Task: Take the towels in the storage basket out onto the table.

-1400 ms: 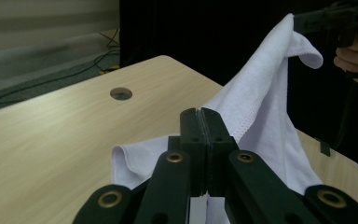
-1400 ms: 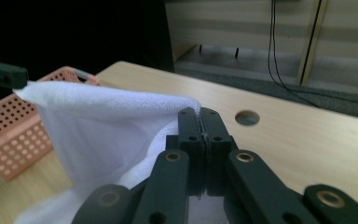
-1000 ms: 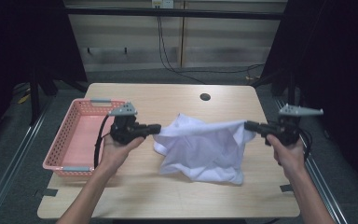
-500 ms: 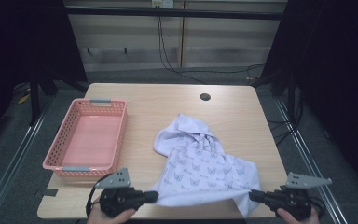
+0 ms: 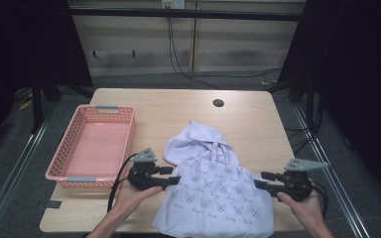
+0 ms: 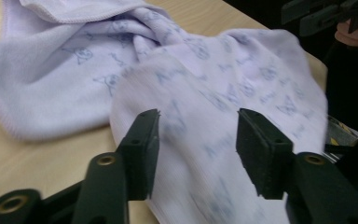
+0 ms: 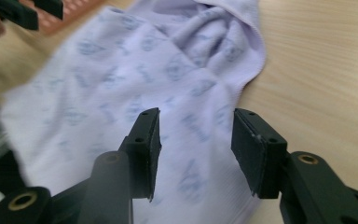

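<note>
A pale lilac cloth (image 5: pixel 213 191) printed with small blue figures lies on the near half of the table (image 5: pixel 178 106), its near edge hanging over the table's front rim and its far end bunched into soft folds with a stitched hem. The left tool (image 5: pixel 174 179) sits at the cloth's left edge, held low and nearly level in the person's left hand (image 5: pixel 129 196), pointing inward across the cloth. The right tool (image 5: pixel 259 180) mirrors it at the right edge, gripped by the right hand (image 5: pixel 302 208). Both tools' jaws have just been opening and now stand roughly half apart; in each gripper view the fabric lies beneath and beyond the black ribbed pads (image 6: pixel 144 140), which do not press on it. Left of the cloth, just beside the left tool, rests a pink plastic lattice basket (image 5: pixel 92 148) with grey handles. A dark round hole (image 5: pixel 218 103) marks the light wood table's far side.
</note>
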The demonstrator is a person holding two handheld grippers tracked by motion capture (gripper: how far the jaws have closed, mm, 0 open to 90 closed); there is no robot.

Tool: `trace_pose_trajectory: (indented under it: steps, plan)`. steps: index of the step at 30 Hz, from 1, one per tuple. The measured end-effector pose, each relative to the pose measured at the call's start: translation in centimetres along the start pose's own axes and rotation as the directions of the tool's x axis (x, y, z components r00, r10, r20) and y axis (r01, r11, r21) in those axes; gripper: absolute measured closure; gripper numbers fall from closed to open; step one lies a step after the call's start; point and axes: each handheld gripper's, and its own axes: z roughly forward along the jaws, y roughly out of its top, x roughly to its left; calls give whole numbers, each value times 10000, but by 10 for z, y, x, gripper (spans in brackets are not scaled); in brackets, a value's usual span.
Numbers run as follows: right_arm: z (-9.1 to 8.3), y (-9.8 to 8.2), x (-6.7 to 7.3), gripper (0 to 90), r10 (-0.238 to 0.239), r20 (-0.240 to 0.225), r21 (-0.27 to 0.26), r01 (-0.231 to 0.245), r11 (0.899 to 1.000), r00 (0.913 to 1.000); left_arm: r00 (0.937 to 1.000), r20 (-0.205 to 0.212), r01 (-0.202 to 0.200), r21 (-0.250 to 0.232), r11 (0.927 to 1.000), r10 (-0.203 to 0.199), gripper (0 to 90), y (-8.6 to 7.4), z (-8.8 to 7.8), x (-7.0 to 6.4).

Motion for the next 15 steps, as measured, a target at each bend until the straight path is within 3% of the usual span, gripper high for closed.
trace_pose_trajectory:
  steps: [2, 4, 5, 6, 7, 8, 9, 10, 11, 13, 15]
  plan:
    - [15, 5, -9, 504, 150, -100, 226, -148, 9996, 9998, 9998, -96, -150, 128, 9998, 152, 430, 6, 17, 4]
    - [30, 6, -15, 487, 167, -230, 610, -152, 9980, 9996, 9994, -116, -310, 610, 9977, 318, 378, 10, 41, 8]
    - [34, 6, -16, 483, 228, -255, 769, -208, 9968, 9994, 9981, -526, -288, 865, 9958, 335, 356, 10, 51, 7]
    - [39, 5, -17, 514, 372, -371, 885, -338, 9955, 9986, 9967, -776, -161, 947, 9954, 235, 370, 8, 59, 5]
    - [42, 3, -17, 629, 464, -519, 988, -411, 9943, 9976, 9986, -486, -160, 1060, 9942, 213, 439, 6, 62, 3]
    - [44, 0, -16, 712, 390, -626, 1129, -318, 9931, 9973, 9969, -501, -547, 1117, 9922, 606, 563, 2, 60, -1]
    - [42, -3, -13, 795, 330, -645, 1151, -254, 9930, 9974, 9965, -516, -596, 1113, 9920, 657, 698, -1, 54, -4]
    - [39, -6, -11, 852, 340, -958, 1141, -230, 9932, 9948, 9987, -99, -482, 1093, 9928, 495, 753, -3, 47, -5]
    - [34, -9, -8, 863, 338, -1203, 1088, -206, 9938, 9922, 9980, 41, -630, 1065, 9923, 629, 774, -6, 36, -10]
    - [21, -14, 1, 868, 316, -1382, 966, -183, 9952, 9899, 9979, 275, -622, 1129, 9917, 594, 783, -11, 23, -18]
    - [9, -21, 14, 868, 94, -1450, 913, 39, 9958, 9894, 9949, 623, -869, 1265, 9882, 795, 783, -25, 3, -32]
